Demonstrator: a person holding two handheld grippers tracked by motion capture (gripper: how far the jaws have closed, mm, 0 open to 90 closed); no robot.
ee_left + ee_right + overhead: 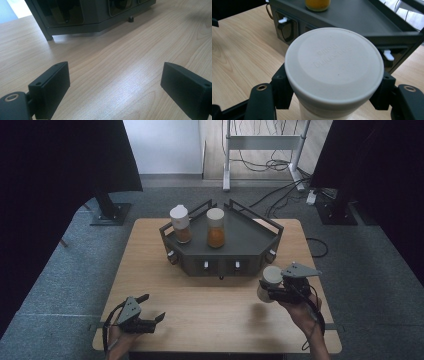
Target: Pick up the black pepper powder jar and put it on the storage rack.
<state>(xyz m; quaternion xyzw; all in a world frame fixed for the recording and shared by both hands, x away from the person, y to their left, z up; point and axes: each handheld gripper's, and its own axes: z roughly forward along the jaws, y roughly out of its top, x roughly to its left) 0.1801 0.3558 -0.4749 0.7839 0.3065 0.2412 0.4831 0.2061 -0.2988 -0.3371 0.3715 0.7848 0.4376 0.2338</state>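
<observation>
Right tool clamping white-lidded jar — beside dark rack; left tool agape

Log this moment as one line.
right gripper: shut on white-lidded jar | left gripper: open | rack: two jars

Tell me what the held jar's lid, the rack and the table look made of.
Lid: likely matte off-white plastic, going by the moulded raised lettering and soft sheen. Rack: dark grey, probably painted metal or plastic; thin flat panels and rails, dull finish. Table: light wood or wood-look laminate, with visible grain and a slight gloss.
</observation>
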